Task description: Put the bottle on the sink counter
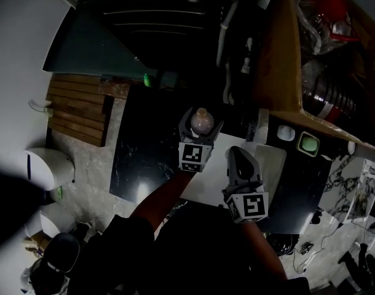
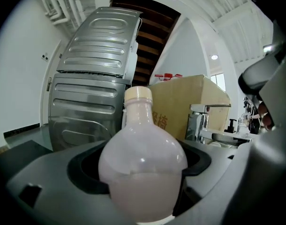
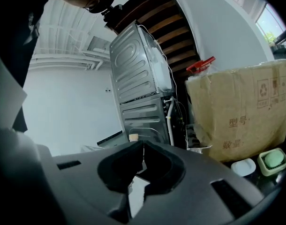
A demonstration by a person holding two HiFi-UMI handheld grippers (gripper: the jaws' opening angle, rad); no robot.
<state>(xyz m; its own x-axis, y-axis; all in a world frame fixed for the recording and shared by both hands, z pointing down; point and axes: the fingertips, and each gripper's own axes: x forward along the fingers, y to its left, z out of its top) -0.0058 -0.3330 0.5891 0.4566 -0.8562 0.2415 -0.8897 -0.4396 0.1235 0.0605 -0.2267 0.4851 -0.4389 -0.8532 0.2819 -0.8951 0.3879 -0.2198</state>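
Note:
A round-bellied bottle [image 1: 202, 122] with a cream cap holds pale pink liquid and fills the middle of the left gripper view [image 2: 143, 158]. My left gripper [image 1: 201, 126] [image 2: 144, 175] is shut on its belly and holds it upright above the black marble counter [image 1: 141, 158]. My right gripper [image 1: 240, 160] [image 3: 142, 159] hangs just to the right and nearer me, jaws shut with nothing between them. In the right gripper view only the bottle's cap [image 3: 133, 137] shows, past the jaws.
A big cardboard box [image 1: 284, 54] [image 3: 244, 116] stands at the right. Below it are a white dish [image 1: 286, 133] and green soap [image 1: 308, 144]. A chrome faucet [image 2: 200, 121] and a ribbed metal appliance [image 2: 91, 78] rise ahead. A toilet [image 1: 49, 168] sits far left.

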